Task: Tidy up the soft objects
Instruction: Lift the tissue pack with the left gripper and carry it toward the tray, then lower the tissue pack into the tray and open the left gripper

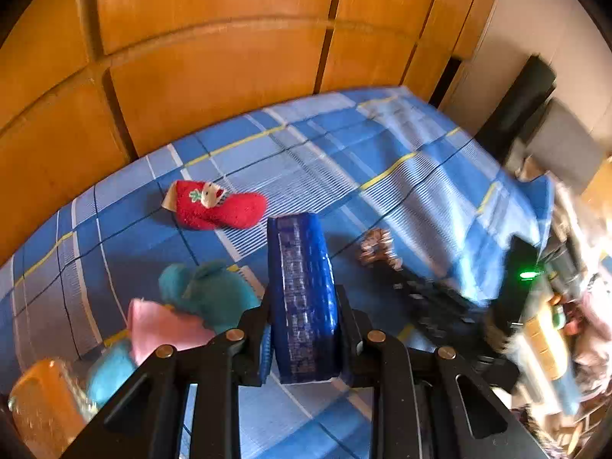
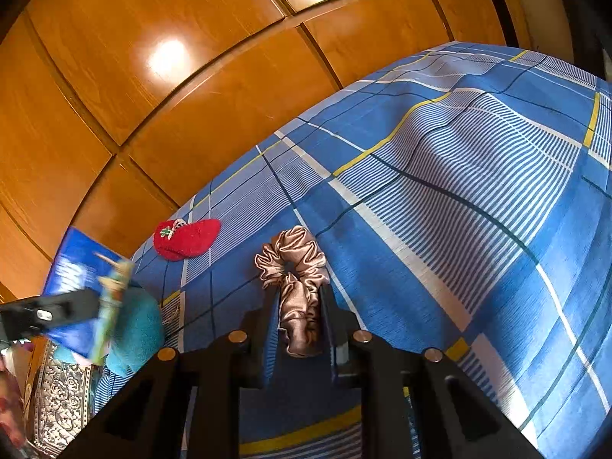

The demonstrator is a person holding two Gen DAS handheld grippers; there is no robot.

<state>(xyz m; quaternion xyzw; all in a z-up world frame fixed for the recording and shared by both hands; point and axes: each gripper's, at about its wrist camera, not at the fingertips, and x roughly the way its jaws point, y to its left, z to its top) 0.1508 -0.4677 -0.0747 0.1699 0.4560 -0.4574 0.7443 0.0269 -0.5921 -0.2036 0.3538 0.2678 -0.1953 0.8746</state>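
Fingers pinch: left gripper (image 1: 304, 338) a glossy blue soft packet (image 1: 302, 294), right gripper (image 2: 300, 325) a beige satin scrunchie (image 2: 296, 279); both lifted off the bed, each needs a drop spot.

white print on blue packet (image 1: 302, 298) blurred, unreadable.

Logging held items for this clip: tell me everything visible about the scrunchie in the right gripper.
The scrunchie is a ruffled ring of shiny, satin-like fabric in a pinkish-beige tone. The right gripper is shut on its near part, squeezing that section into a narrow bunch, while the far part fans out past the fingertips with its centre hole showing. It sits over the blue plaid bedsheet; whether its far end rests on the sheet cannot be told. The left wrist view shows it blurred beyond the held blue packet.
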